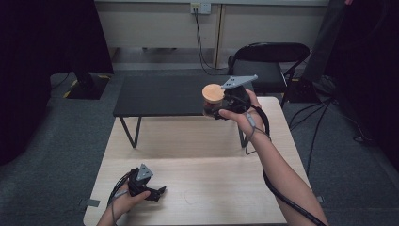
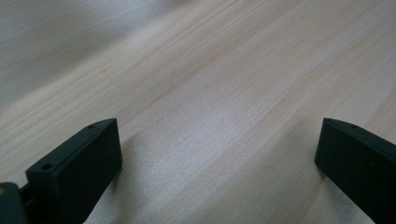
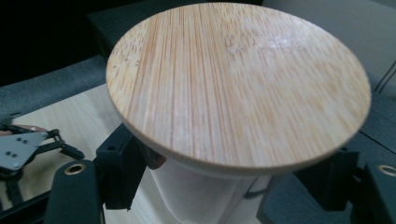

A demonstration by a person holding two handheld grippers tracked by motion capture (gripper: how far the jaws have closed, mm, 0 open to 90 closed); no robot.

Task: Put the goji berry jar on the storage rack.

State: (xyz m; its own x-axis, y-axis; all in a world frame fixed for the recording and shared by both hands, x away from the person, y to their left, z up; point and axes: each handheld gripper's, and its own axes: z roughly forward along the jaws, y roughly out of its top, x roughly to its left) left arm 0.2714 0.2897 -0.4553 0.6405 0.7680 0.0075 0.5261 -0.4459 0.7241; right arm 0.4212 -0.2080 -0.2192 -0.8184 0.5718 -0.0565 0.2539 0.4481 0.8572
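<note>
Left hand-held gripper [image 1: 157,191] rests low on the light wood desk [image 1: 211,188] near its front-left edge, jaws spread wide w/ nothing between. Farther back, right hand-held gripper [image 1: 214,113] is raised above the desk's far edge, jaws clamped on 1 white jar [image 3: 205,196] w/ round bamboo lid [image 3: 238,79]; contents hidden, no readable label. Behind: 1 black low table [image 1: 160,96], 1 folding chair [image 1: 270,61].

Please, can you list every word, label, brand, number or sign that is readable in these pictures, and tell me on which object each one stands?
There is no readable text in any view.
Round bamboo lid of the white jar: only wood grain, no print.
Light wooden table: bare grain, no marks that read as letters.
Grey three-cornered plate on the right gripper: blank.
White wall socket: too small to read, if it bears anything.
</note>
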